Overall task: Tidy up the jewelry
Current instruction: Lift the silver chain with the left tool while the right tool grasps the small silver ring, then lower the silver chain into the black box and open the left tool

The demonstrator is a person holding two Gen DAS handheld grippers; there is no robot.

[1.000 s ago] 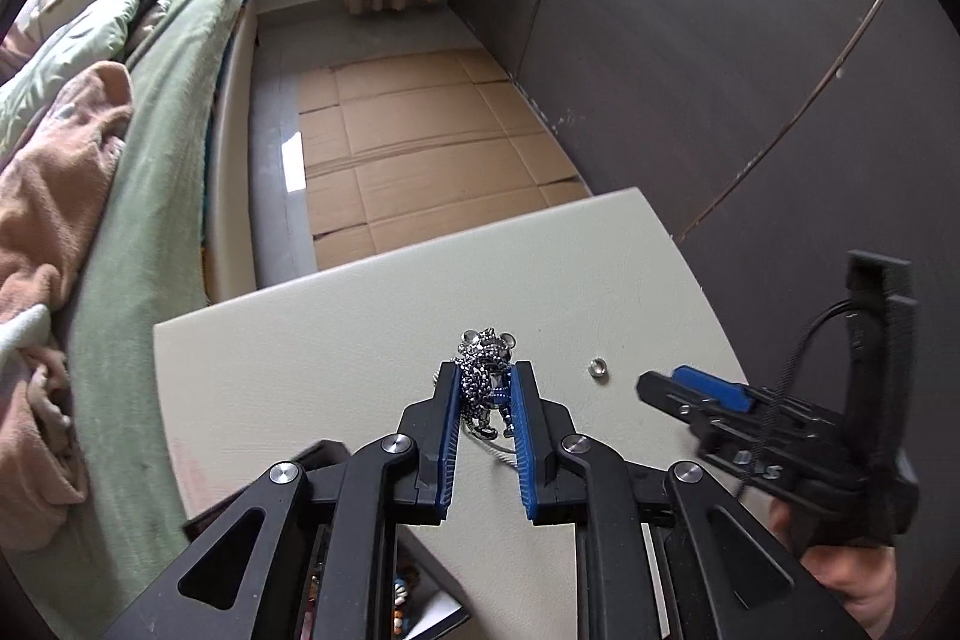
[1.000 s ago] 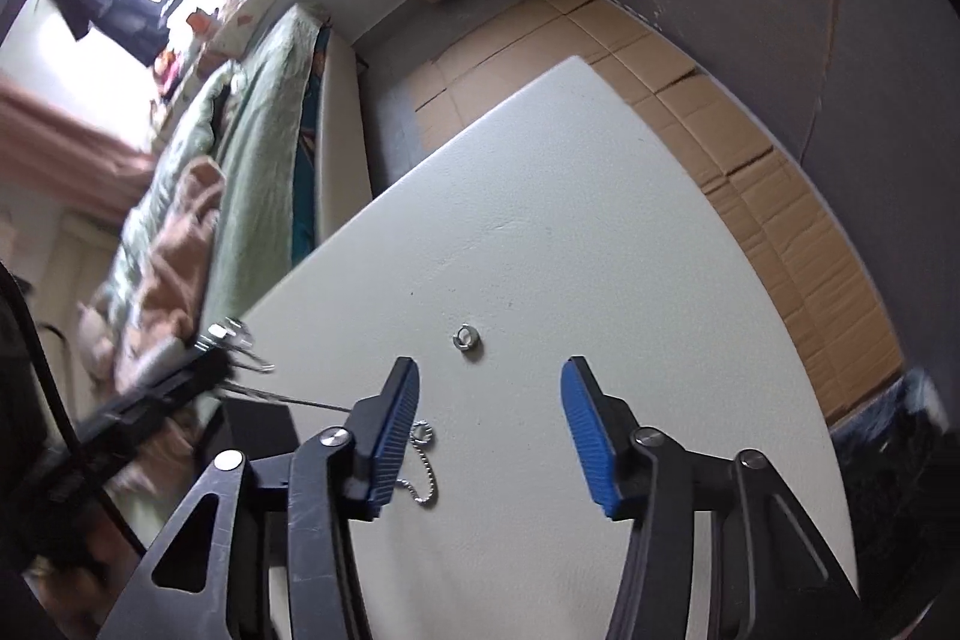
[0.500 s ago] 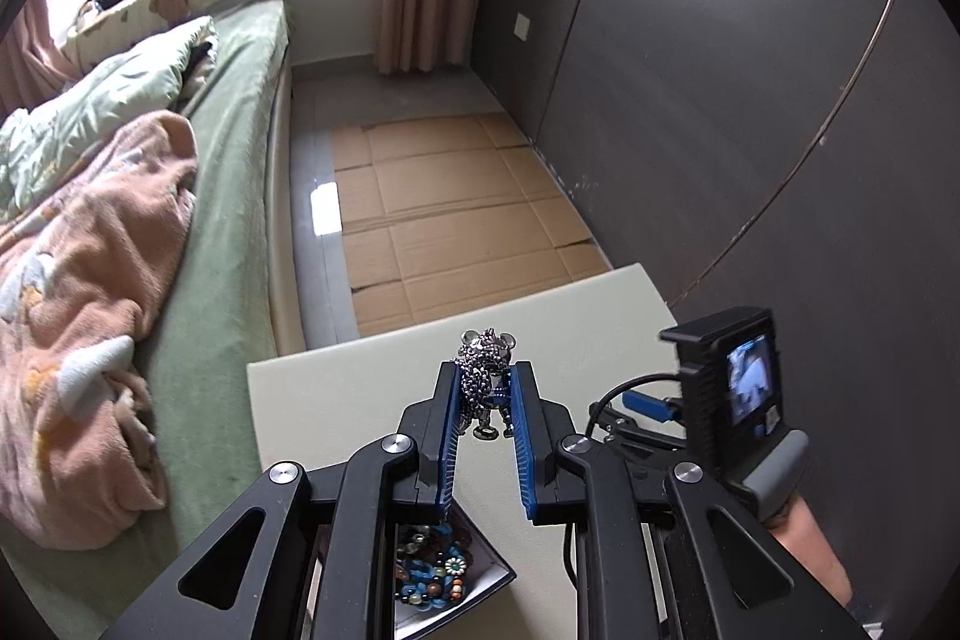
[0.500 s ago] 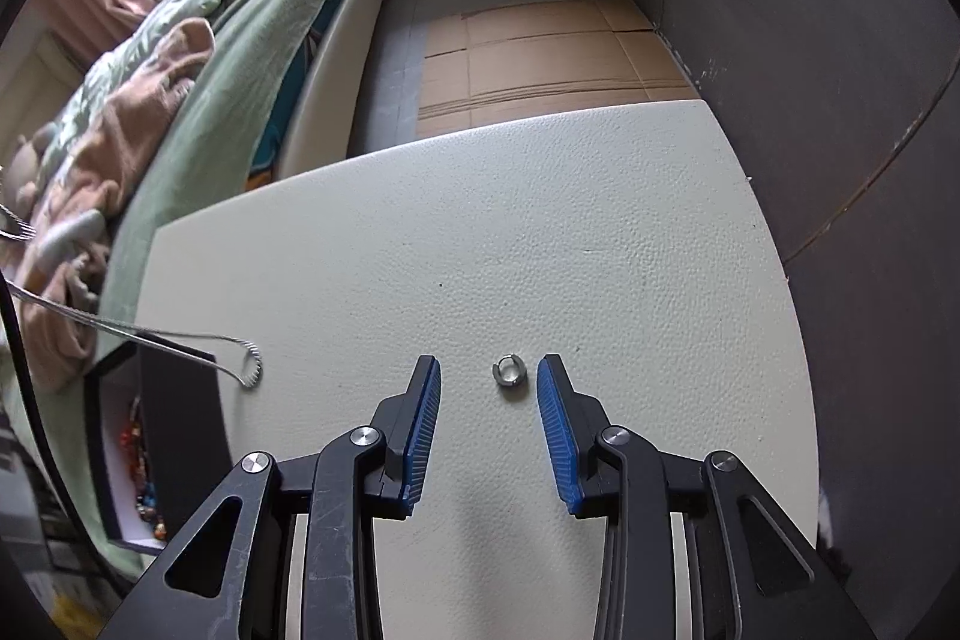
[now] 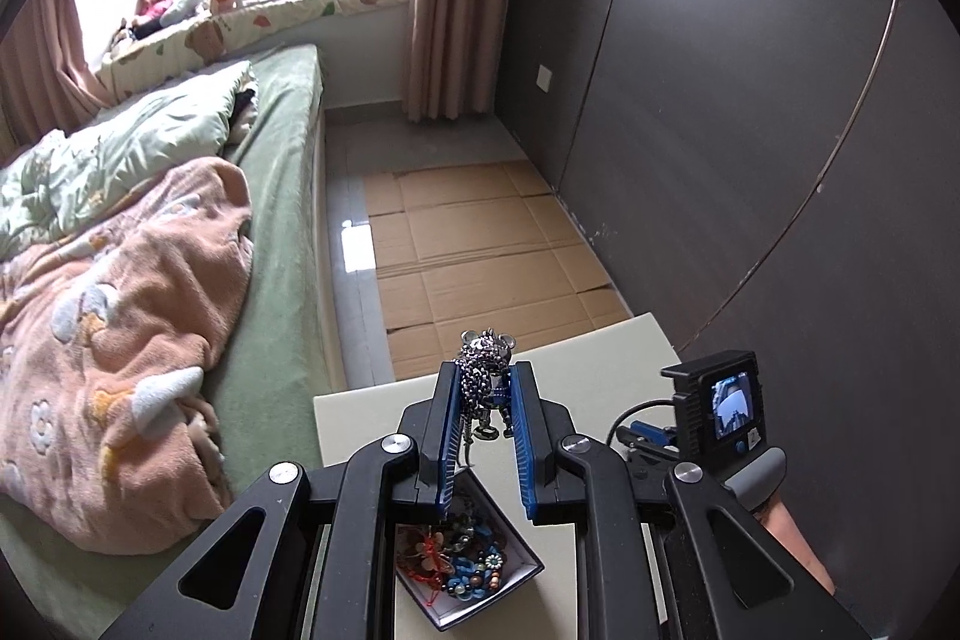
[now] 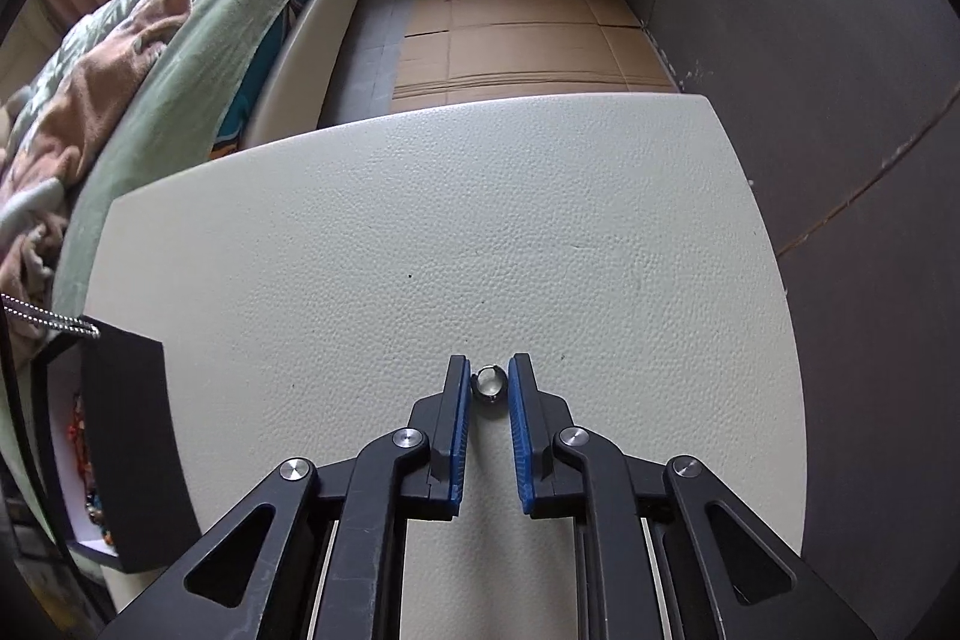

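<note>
Two pieces of jewelry are in hand at once. The small silver ring (image 6: 489, 387) lies on the white textured table (image 6: 420, 220), right between the blue pads of the right gripper (image 6: 487, 383); its jaws have just been closing around it, and the pads now stand at or almost at the ring's sides. Whether they truly press it I cannot tell for certain, but they look clenched on it. The left gripper (image 5: 486, 388) is clamped on a beaded bear pendant (image 5: 485, 364), held above the table with its chain (image 6: 51, 321) trailing down toward the black jewelry box (image 5: 474, 568), which sits at the table's near left corner and already holds coloured beads.

For the ring, the grip looks to be the delicate part: it is tiny, hard and round, so it could squirt out forward if the pads meet it off centre. Best to keep the fingertips low against the table, finish the squeeze gently, and lift straight up only once the ring is seated between the pads. For the pendant, I would let the chain settle into the box first, then lower the bear after it before releasing.
</note>
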